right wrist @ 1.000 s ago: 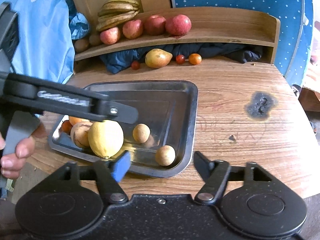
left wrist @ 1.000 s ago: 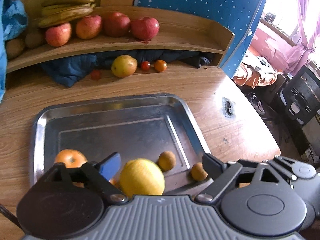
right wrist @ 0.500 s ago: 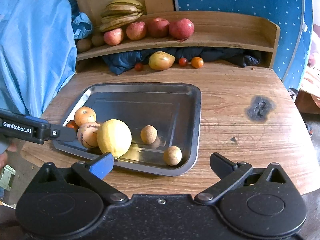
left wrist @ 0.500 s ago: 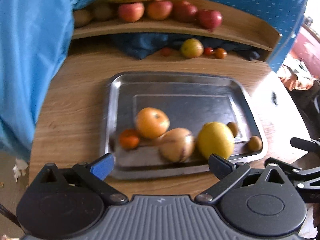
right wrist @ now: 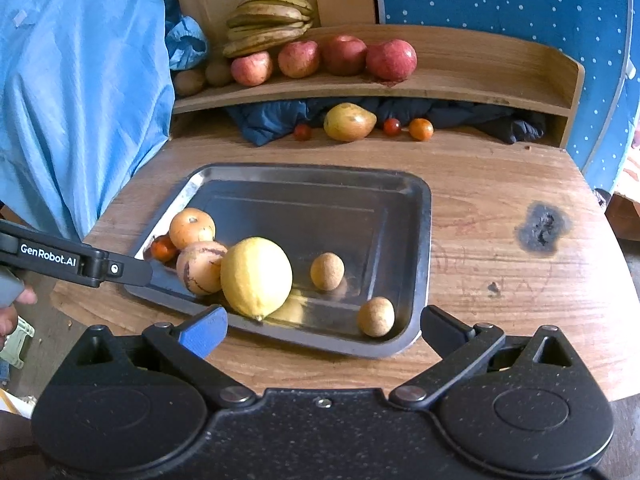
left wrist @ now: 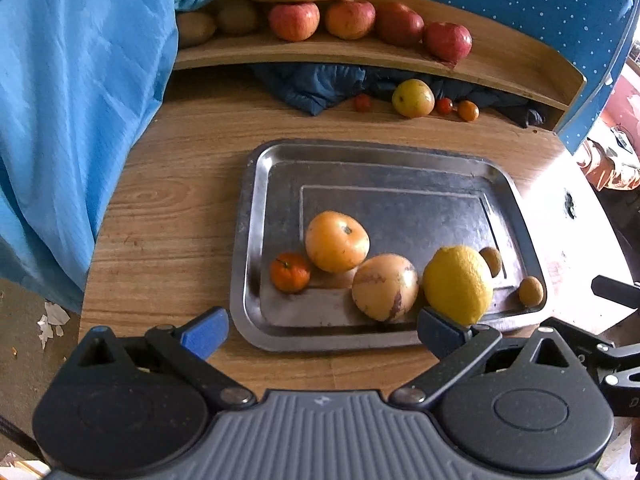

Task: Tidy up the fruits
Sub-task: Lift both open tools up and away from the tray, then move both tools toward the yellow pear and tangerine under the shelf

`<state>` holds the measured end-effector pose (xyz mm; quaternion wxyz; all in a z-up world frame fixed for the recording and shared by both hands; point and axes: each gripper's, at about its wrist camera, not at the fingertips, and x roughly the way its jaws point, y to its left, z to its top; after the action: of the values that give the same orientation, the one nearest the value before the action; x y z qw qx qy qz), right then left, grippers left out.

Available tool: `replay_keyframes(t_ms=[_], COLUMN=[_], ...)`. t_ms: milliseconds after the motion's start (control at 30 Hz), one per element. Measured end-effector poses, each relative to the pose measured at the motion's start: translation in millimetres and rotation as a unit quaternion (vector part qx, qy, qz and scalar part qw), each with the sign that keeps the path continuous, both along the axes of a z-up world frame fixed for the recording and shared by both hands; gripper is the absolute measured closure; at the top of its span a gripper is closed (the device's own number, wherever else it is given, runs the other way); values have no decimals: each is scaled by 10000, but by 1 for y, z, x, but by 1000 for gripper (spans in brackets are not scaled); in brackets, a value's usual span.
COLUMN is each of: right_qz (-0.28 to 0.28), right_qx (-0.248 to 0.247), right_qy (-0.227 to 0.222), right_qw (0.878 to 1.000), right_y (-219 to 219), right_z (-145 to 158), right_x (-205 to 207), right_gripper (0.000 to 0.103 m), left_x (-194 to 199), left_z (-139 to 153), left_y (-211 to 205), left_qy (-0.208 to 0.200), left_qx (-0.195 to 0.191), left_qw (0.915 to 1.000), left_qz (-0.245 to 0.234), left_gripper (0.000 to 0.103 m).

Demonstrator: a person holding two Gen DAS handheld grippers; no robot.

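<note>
On the wooden surface (right wrist: 500, 208), a metal tray (right wrist: 424, 240) is holding six fruits bunched toward its near edge: a large yellow lemon (right wrist: 256, 278), a tan streaked fruit (right wrist: 200, 266) touching it, an orange-coloured fruit (right wrist: 192, 226), a small tangerine (left wrist: 290, 272), and two small brown round fruits (right wrist: 327, 271) (right wrist: 375, 316) lying apart on the right side.

Both pairs of tongs are hanging released and carrying nothing. The left tongs (left wrist: 320, 330) are hovering just before the tray's near rim, and the right tongs (right wrist: 322, 330) are doing the same from the other side, with the lemon and one brown fruit lying nearest them.

Judging by the layout, the sorting is looking partly done. Along the shelf (right wrist: 460, 84) at the back, four red apples (right wrist: 344, 56) are sitting in a row beside bananas (right wrist: 268, 22) and some brown fruits (right wrist: 200, 76). Below the shelf, a yellow-green pear-like fruit (right wrist: 349, 122) and three small red and orange fruits (right wrist: 420, 129) are lying in a line near a dark blue cloth (right wrist: 272, 120). The tray's six fruits are probably still waiting to be placed.
</note>
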<state>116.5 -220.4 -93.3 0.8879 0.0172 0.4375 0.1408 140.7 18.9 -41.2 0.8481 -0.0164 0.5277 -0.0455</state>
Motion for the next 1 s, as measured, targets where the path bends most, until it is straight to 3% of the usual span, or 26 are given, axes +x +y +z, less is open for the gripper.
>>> replay_keyframes(t_ms=[400,1000], right_qz=[-461,-648], right_qx=[79,-103], right_qy=[-458,-391], right_qw=[9979,9971], right_y=[-15,-46], right_z=[13,9], right_x=[25,83], right_gripper=[1,1], left_x=[38,110], left_z=[10,2], left_y=[-18,-65], left_qy=[-208,-320], left_qx=[32,-66], left_qw=[9997,9978], left_qz=[-141,-569], left_gripper=[1,1])
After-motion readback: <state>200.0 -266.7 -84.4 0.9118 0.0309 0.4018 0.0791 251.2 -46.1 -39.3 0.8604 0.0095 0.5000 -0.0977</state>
